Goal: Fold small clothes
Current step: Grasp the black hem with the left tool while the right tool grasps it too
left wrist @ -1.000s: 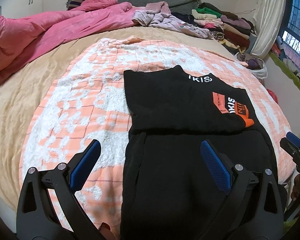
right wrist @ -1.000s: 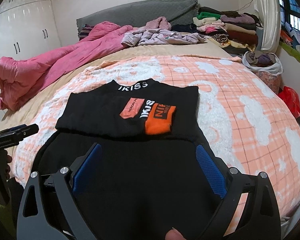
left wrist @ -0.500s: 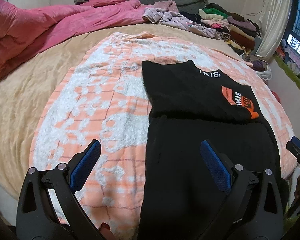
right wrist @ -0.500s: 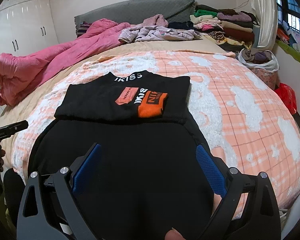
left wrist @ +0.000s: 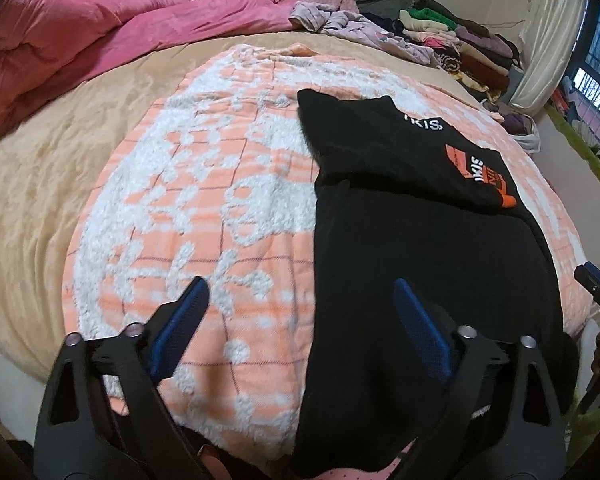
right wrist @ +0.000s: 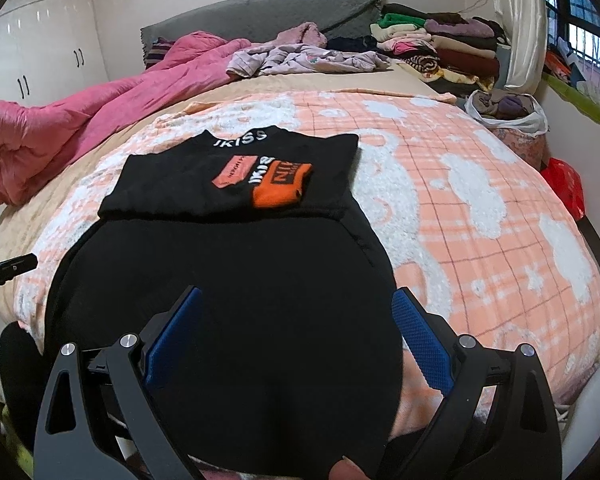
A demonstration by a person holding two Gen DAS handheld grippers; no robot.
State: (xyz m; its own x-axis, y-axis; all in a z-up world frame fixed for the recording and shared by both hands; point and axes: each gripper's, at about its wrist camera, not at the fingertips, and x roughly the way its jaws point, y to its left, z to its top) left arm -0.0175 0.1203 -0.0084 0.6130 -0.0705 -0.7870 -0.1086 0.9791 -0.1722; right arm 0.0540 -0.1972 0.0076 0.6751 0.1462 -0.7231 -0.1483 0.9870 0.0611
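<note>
Landmark for all positions: the orange-and-white checked blanket [right wrist: 480,200] spread over the bed.

Black garment [right wrist: 236,288] lies flat on the blanket's near half, lengthwise toward the camera. Its far part is already folded back on itself, so the orange printed patch [right wrist: 280,188] and the white collar lettering face up toward the blanket's middle. Near end hangs over the blanket's near edge. Judged: laid flat and centred so both corners of the near end can be lifted together for the next fold.

Left gripper [left wrist: 300,320]: sits over the garment's left edge near the blanket's near edge. One blue pad [left wrist: 180,320] is above bare blanket, the other above black cloth, so the edge runs between them. Jaws are closing but wide apart; pads do not press the fabric. Nothing held.

Right gripper [right wrist: 296,332]: over the garment's right side, by the blanket's near edge. Jaws spread wide, one pad over the cloth, the other at its right border. No grip visible.

Judged step: both tools straddling the two side edges of the near end, a symmetric placement that should keep the fold square.

Risk, judged: thick, limp knit; a shallow pinch may catch one layer only.
</note>
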